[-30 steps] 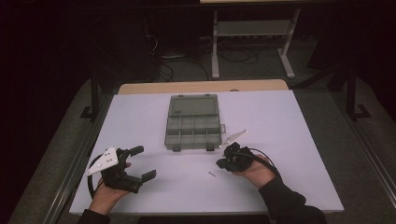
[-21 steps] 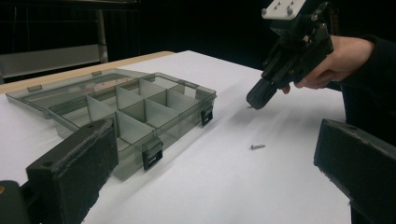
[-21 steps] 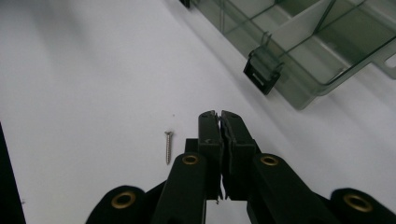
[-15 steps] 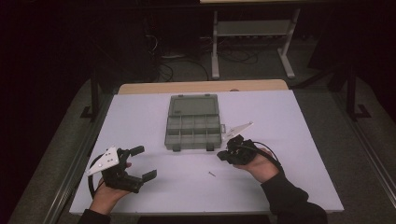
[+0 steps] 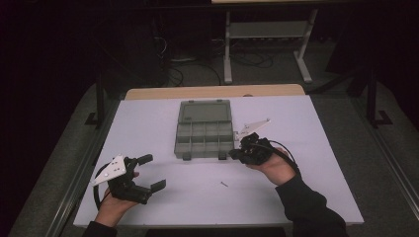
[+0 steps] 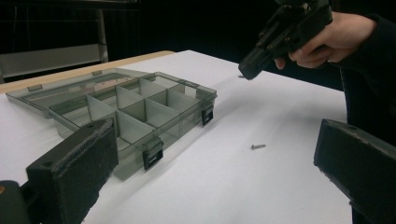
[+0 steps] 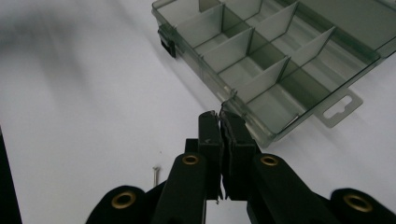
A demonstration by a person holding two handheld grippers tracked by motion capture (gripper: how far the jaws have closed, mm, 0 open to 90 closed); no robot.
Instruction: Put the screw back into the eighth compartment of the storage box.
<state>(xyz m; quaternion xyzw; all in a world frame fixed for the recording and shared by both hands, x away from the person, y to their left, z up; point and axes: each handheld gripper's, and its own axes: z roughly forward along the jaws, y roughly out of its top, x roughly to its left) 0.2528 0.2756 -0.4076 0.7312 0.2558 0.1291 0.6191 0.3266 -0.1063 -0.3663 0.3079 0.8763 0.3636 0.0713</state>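
On the white worktop (image 5: 306,128) we see a smoky grey translucent plastic organiser box (image 5: 204,131), its lid laid flat open toward the far edge and its divided compartments facing up, sitting near the middle of the far half.

Our right gripper (image 5: 236,154) hovers just beside the box's near right corner. In the right gripper view its jaws are pressed together, and at their tips (image 7: 223,113) something thin and dark pokes out; it is too small for us to say for certain what it is, though it looks like a small screw pinched there. The tips hang over the corner compartment's rim, above the worktop rather than resting on it.

A small silver metal screw (image 5: 224,184) lies loose on the worktop between the box and the near edge, well apart from both tools; it also shows in the left gripper view (image 6: 258,146).

Our left gripper (image 5: 154,173) rests near the worktop's near left corner, its jaws spread wide with nothing between them, pointing toward the box.
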